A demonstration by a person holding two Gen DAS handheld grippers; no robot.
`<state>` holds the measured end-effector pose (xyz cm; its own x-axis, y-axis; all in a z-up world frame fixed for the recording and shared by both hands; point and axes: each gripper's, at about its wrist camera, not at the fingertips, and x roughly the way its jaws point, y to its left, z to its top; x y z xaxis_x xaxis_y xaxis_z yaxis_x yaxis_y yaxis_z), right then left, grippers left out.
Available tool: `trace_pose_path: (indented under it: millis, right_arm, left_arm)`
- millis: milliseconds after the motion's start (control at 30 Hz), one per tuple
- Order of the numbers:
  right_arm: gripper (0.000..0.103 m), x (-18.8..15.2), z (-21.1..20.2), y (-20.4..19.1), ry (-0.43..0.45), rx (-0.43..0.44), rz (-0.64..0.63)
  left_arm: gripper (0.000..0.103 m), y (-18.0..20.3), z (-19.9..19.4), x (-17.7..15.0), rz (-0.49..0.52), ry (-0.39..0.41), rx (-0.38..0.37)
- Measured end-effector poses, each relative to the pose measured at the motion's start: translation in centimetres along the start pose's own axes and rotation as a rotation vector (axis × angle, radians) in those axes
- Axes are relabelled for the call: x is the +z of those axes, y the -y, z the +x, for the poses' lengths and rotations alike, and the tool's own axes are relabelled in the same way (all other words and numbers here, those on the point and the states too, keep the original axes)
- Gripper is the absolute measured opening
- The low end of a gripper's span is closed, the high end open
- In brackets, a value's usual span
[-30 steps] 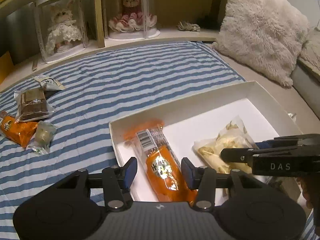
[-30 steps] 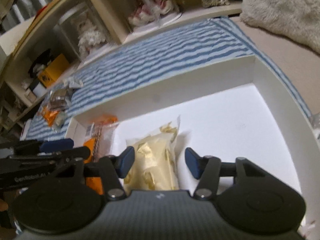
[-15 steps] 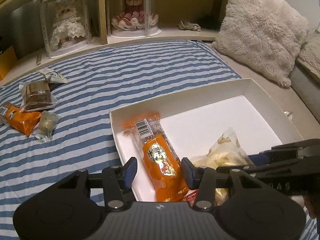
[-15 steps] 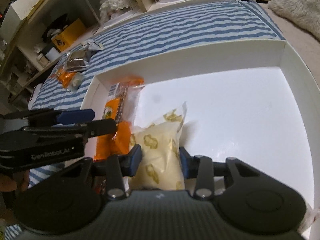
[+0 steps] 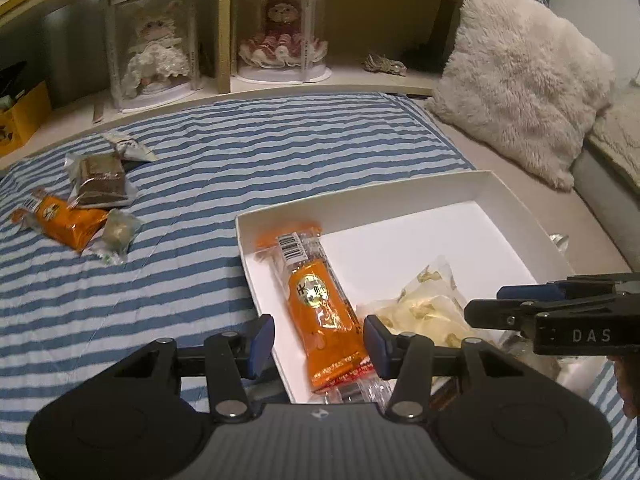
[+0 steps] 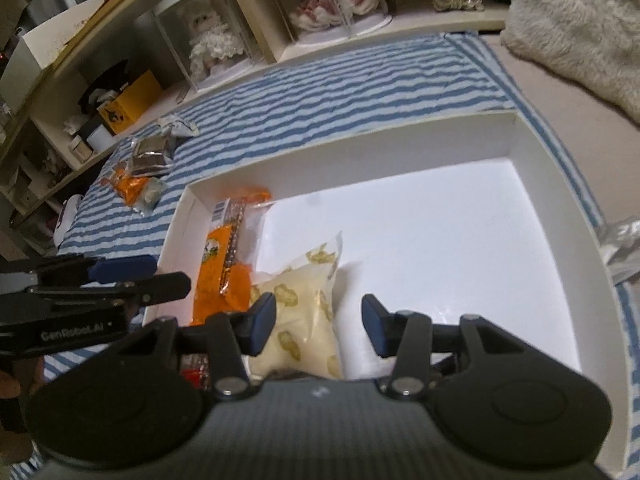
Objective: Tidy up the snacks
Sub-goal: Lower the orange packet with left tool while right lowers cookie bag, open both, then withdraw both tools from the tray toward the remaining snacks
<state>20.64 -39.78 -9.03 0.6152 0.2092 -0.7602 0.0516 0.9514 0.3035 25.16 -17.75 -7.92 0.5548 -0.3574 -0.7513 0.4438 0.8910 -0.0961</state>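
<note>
box: white shallow box (image 5: 404,204) sitting on the striped bedspread (image 5: 200,280), lower right of the left wrist view, fills most of the right wrist view (image 6: 360,152)
orange pack: long orange snack pack (image 5: 320,304) lying inside the box along its left wall, barcode end pointing to the far wall; same one shows at centre left in the right view (image 6: 218,272)
pale pack: clear bag with yellowish bits (image 6: 304,304), flat on the box floor just right of the orange pack, edges touching; lower right in the left view (image 5: 424,304)
left gripper: (image 5: 319,338) bottom centre of its own view, above the orange pack's near end; jaws parted a bit wider than the pack, pads don't look to be pressing on it, so nothing held
right gripper: (image 6: 319,326) bottom centre of its view, over the pale pack's near end; jaws have just been spreading, the bag sits between them closer to the left pad, not pinched
loose snacks: still out on the bedspread, centre left of the left view – another orange pack (image 5: 64,220), a brown wrapped square (image 5: 100,182), a small roundish wrapped one (image 5: 118,234), a crumpled wrapper (image 5: 128,148)
background: two dolls in clear cases (image 5: 154,52) on the shelf up top, fluffy pillow (image 5: 520,80) upper right
</note>
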Motion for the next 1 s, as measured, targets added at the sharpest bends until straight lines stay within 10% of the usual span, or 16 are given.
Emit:
trace_pose_path:
  millis: [233,533,1000]
  right_arm:
    - [0.069,-0.3,-1.5,-0.6,0.024,-0.028,-0.037]
    - [0.091,-0.7,-3.0,-1.3,0.048,-0.067,-0.071]
    - [0.103,-0.9,-4.3,-3.2,0.122,-0.089,-0.131]
  left_arm:
    - [0.058,-0.5,-1.9,-0.8,-0.035,-0.005,0.009]
    - [0.101,-1.9,-4.6,-1.7,-0.085,0.012,0.024]
    - [0.103,-5.5,-7.8,-3.8,-0.168,0.056,0.072]
